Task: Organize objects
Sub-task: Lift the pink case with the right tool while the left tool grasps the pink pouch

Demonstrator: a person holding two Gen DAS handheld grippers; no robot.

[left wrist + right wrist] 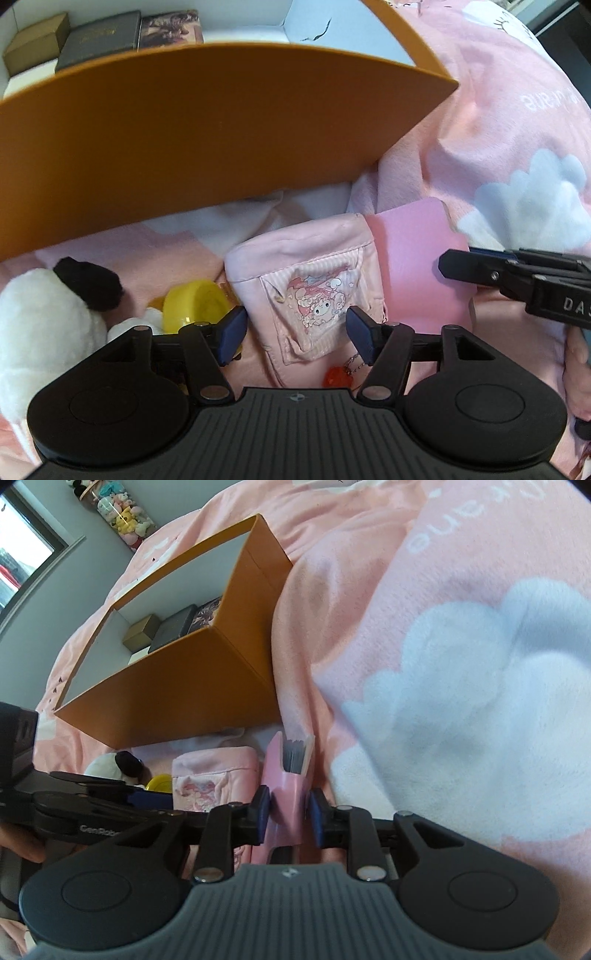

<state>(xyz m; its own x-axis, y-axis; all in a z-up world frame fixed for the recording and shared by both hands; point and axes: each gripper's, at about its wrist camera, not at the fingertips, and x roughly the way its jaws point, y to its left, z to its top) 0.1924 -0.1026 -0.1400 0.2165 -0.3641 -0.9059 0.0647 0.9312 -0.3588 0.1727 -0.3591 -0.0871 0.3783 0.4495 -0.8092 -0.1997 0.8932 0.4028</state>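
An orange box (207, 125) with a white inside stands on the pink blanket; it also shows in the right wrist view (184, 686). My left gripper (295, 332) is open, its blue pads on either side of a pink cloth pouch (306, 280) with a cartoon print. My right gripper (287, 814) is shut on a pink book (286, 790), held spine towards me with its pages showing; the book (413, 254) lies just right of the pouch. The right gripper (458, 264) enters the left wrist view from the right.
Inside the box lie a tan box (37, 40), a dark case (99, 37) and a printed case (171, 27). A white and black plush (44, 325), a yellow cup (197, 304) and an orange charm (336, 376) lie near the pouch. Blanket folds rise at right (461, 664).
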